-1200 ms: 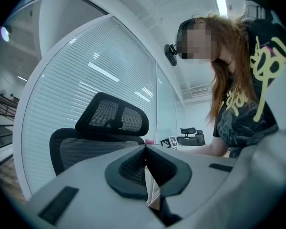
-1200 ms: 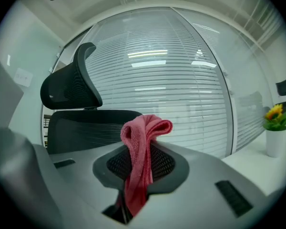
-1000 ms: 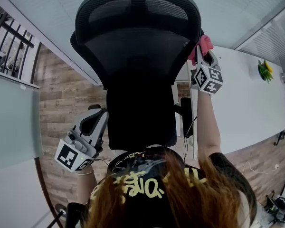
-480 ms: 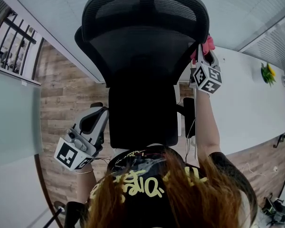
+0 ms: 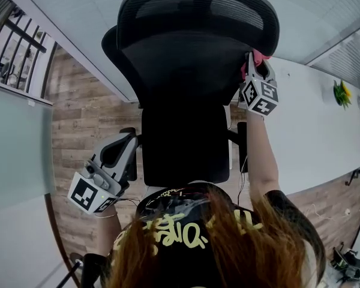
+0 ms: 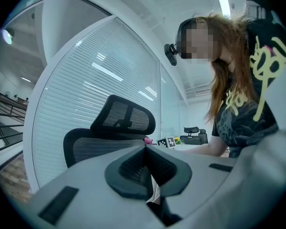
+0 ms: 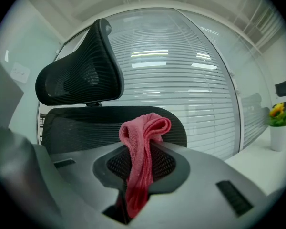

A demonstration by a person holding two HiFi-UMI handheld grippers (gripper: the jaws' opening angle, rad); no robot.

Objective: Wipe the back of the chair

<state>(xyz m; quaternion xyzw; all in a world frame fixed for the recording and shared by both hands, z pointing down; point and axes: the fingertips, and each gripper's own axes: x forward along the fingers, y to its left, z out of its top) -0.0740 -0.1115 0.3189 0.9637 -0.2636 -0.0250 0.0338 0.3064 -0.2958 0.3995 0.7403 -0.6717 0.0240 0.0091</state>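
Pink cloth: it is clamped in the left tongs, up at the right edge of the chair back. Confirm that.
Not quite. The pink cloth is clamped in the right tongs, not the left, as the right gripper view shows. The rest holds: it is up at the right edge of the chair back.

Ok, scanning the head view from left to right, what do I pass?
left gripper → chair back → right gripper, shut on the pink cloth → potted plant
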